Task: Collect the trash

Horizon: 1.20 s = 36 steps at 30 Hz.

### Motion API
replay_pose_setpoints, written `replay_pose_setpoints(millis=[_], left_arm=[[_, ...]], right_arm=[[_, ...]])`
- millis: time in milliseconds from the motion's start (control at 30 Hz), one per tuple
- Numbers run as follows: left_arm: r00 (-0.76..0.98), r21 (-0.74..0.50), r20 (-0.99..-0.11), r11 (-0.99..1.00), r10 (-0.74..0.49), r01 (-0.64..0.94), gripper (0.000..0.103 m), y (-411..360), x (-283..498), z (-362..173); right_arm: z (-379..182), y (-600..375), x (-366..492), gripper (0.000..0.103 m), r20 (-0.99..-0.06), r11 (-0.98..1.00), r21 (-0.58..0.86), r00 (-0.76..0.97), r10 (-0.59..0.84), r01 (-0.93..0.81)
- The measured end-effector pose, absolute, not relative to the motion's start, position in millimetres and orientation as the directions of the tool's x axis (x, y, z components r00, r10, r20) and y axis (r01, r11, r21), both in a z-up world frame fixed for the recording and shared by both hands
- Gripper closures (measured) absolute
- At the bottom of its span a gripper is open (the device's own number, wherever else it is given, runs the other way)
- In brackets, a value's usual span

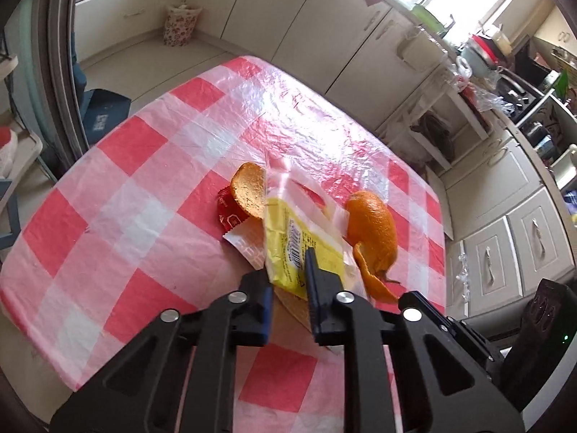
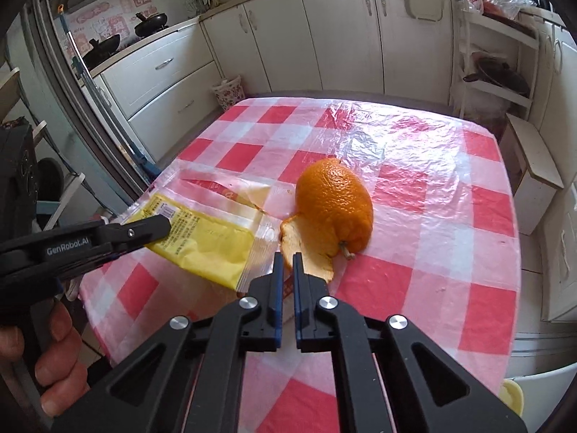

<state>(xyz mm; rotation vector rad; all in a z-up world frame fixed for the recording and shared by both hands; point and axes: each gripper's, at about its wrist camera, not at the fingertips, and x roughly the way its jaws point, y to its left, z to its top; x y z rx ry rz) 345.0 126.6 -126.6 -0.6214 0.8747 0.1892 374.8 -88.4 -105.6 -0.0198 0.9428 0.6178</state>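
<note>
A: Pinching the yellow wrapper [image 1: 306, 241], the left gripper [image 1: 288, 270] holds it on the checkered table [image 1: 126, 187].
B: And the right gripper [image 2: 287, 261] clamps the orange peel [image 2: 333, 205], just right of the wrapper.

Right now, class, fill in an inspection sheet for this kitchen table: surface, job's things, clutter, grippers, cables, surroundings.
Surface: table under a red-and-white checked cloth with clear plastic over it.
Job's things: yellow wrapper; large orange peel; second orange peel; red wrapper beneath it.
Clutter: nothing seen.
Grippers: left hand-held gripper shut on the yellow wrapper; right hand-held gripper shut at the large orange peel's curled edge, grip unclear.
Cables: nothing seen.
Surroundings: cream cabinets, floral bin, pans on the counter.
</note>
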Motion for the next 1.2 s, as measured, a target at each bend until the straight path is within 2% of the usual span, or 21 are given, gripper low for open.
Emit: replay_pose_setpoints(millis=[100,133,167,200,233,333,500,567,600,633,667,700,800,1000,1200], left_arm=[[0.660,-0.448,-0.743,0.817,-0.112,-0.364,0.094,123.3,329.6,-118.5],[0.669,-0.449,-0.734,0.822,-0.117,-0.350,0.095,121.5,322.5,-115.0],[0.674,-0.450,-0.729,0.827,-0.121,-0.338,0.095,119.8,316.0,-112.4],[0.677,-0.454,-0.725,0.828,-0.127,-0.330,0.096,120.0,310.5,-111.1],[0.678,-0.457,-0.723,0.828,-0.134,-0.324,0.096,120.5,302.7,-109.8],[0.672,-0.451,-0.728,0.832,-0.134,-0.323,0.096,122.5,288.3,-110.2],[0.629,-0.422,-0.767,0.838,-0.127,-0.346,0.096,132.7,275.6,-124.4],[0.613,-0.425,-0.779,0.831,-0.134,-0.358,0.091,137.9,276.4,-131.8],[0.604,-0.430,-0.785,0.825,-0.140,-0.367,0.085,141.0,277.2,-136.5],[0.598,-0.428,-0.790,0.821,-0.137,-0.377,0.074,142.6,278.4,-139.6],[0.597,-0.420,-0.792,0.822,-0.125,-0.385,0.068,143.5,279.4,-141.6],[0.598,-0.412,-0.793,0.823,-0.113,-0.390,0.059,143.6,280.6,-143.1],[0.596,-0.415,-0.794,0.823,-0.119,-0.388,0.058,142.1,285.6,-147.0],[0.572,-0.369,-0.817,0.827,-0.070,-0.426,0.057,139.5,284.9,-154.5],[0.558,-0.311,-0.830,0.837,-0.008,-0.451,0.034,148.9,283.4,-168.1]], right_arm=[[-101.1,-91.2,362.0,0.097,-0.772,0.830,0.203,0.436,0.462,-0.520],[-101.9,-91.3,360.8,0.087,-0.775,0.833,0.191,0.440,0.453,-0.520],[-102.9,-91.2,360.1,0.066,-0.777,0.834,0.181,0.444,0.446,-0.520],[-104.1,-90.9,358.1,0.055,-0.773,0.838,0.168,0.458,0.438,-0.518],[-105.0,-91.0,358.9,0.048,-0.767,0.842,0.156,0.475,0.432,-0.516],[-112.8,-85.1,363.3,0.048,-0.774,0.847,0.122,0.485,0.407,-0.517],[-132.0,-67.6,376.1,0.048,-0.792,0.848,0.061,0.492,0.362,-0.526],[-137.5,-59.5,379.1,0.052,-0.796,0.844,0.057,0.486,0.361,-0.534],[-139.5,-55.3,379.9,0.055,-0.798,0.843,0.045,0.489,0.354,-0.537],[-141.1,-52.1,380.1,0.066,-0.800,0.842,0.036,0.489,0.347,-0.539],[-142.6,-49.1,380.6,0.080,-0.804,0.840,0.029,0.486,0.342,-0.542],[-144.1,-46.8,380.7,0.083,-0.808,0.840,0.024,0.484,0.336,-0.543],[-141.9,-46.4,378.5,0.094,-0.809,0.832,0.046,0.468,0.356,-0.554],[-117.2,-70.0,363.8,0.098,-0.777,0.799,0.238,0.385,0.498,-0.553],[-106.7,-98.4,332.9,0.098,-0.763,0.761,0.339,0.312,0.566,-0.553]])
